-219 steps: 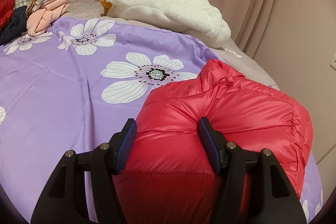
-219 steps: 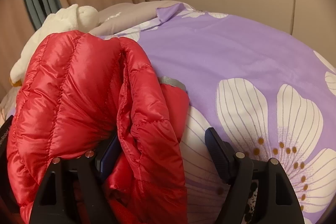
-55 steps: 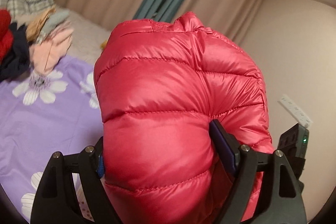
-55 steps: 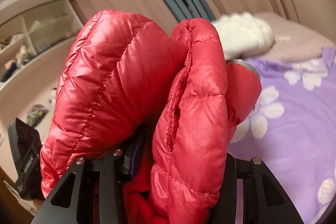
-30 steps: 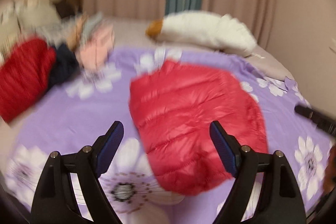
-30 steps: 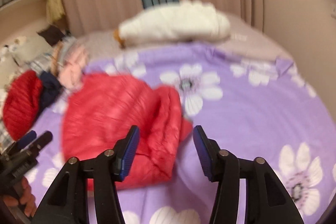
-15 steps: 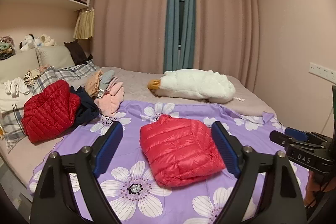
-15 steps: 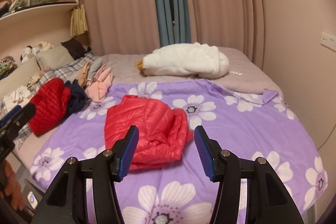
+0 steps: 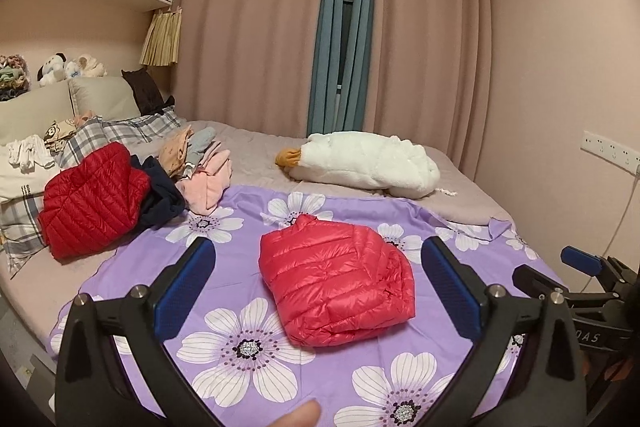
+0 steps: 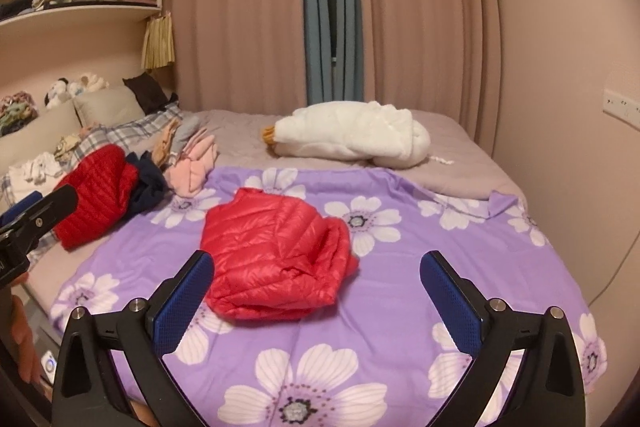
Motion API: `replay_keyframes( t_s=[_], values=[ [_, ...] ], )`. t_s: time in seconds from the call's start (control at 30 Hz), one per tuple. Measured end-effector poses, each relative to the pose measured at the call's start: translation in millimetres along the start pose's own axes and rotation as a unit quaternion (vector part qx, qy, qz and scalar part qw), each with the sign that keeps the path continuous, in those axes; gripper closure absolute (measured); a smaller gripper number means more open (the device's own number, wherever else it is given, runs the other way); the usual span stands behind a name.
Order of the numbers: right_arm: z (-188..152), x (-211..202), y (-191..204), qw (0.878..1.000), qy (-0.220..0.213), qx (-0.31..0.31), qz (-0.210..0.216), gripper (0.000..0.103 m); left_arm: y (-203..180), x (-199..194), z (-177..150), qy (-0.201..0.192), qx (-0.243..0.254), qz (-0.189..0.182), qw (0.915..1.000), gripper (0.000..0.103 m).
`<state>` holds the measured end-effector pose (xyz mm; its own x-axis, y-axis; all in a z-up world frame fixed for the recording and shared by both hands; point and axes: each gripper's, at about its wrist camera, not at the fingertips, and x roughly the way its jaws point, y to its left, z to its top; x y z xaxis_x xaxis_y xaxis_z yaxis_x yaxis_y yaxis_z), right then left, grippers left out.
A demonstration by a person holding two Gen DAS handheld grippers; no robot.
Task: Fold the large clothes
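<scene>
A bright red puffer jacket lies folded in a compact bundle on the purple flowered sheet, near the middle of the bed. My left gripper hovers well back from the jacket and above it. Its jaws are opening wide and nothing is between them. My right gripper is likewise pulled back, its jaws opening with nothing between them. Neither gripper touches the jacket. One finger of the left gripper shows at the left edge of the right wrist view.
A darker red quilted jacket, a navy garment and a pink clothes pile lie at the bed's left. A white plush goose lies at the back. Pillows line the left, the wall is close on the right.
Both grippers have let go of the red jacket and pulled back and up. It now lies folded on the sheet. Both pairs of jaws stand wider, the right far wider than half a second ago.
</scene>
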<state>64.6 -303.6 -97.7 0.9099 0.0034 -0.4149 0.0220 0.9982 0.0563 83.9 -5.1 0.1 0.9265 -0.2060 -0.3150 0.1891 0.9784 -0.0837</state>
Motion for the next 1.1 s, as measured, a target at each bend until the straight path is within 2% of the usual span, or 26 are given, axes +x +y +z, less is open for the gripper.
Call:
replay_keyframes(
  t_s=[0.2,0.47,0.57,0.73,0.83,0.97,1.03,1.07,1.1],
  values=[
    [0,0,3,1.000,-0.001,-0.009,-0.004,0.001,5,-6,1,-0.009,-0.011,-0.011,0.9998,0.000],
    [-1,-1,3,1.000,0.002,-0.004,-0.009,0.001,16,-5,5,0.003,-0.036,-0.017,0.9992,0.000],
    [-2,-1,4,1.000,0.007,-0.002,-0.008,0.001,14,-6,4,-0.004,-0.028,0.000,0.9996,0.000],
    [-3,-5,6,1.000,0.011,-0.005,-0.012,0.001,5,-8,1,-0.016,0.002,0.058,0.9982,0.000],
    [-3,-5,6,1.000,0.012,-0.006,-0.010,0.001,1,-7,-1,-0.024,0.019,0.076,0.9966,0.000],
    [-5,-4,7,1.000,0.018,-0.012,-0.012,0.001,-1,-11,-4,-0.034,0.021,0.068,0.9969,0.000],
    [-6,-3,7,1.000,0.020,-0.015,-0.014,0.001,-2,-11,-5,-0.065,0.030,0.057,0.9958,0.000],
    [-6,-3,7,1.000,0.021,-0.014,-0.015,0.001,-3,-4,-4,-0.070,0.032,0.065,0.9949,0.000],
    [-6,-3,6,1.000,0.022,-0.012,-0.015,0.001,-2,13,-4,-0.047,0.032,0.102,0.9931,0.002]
  ],
)
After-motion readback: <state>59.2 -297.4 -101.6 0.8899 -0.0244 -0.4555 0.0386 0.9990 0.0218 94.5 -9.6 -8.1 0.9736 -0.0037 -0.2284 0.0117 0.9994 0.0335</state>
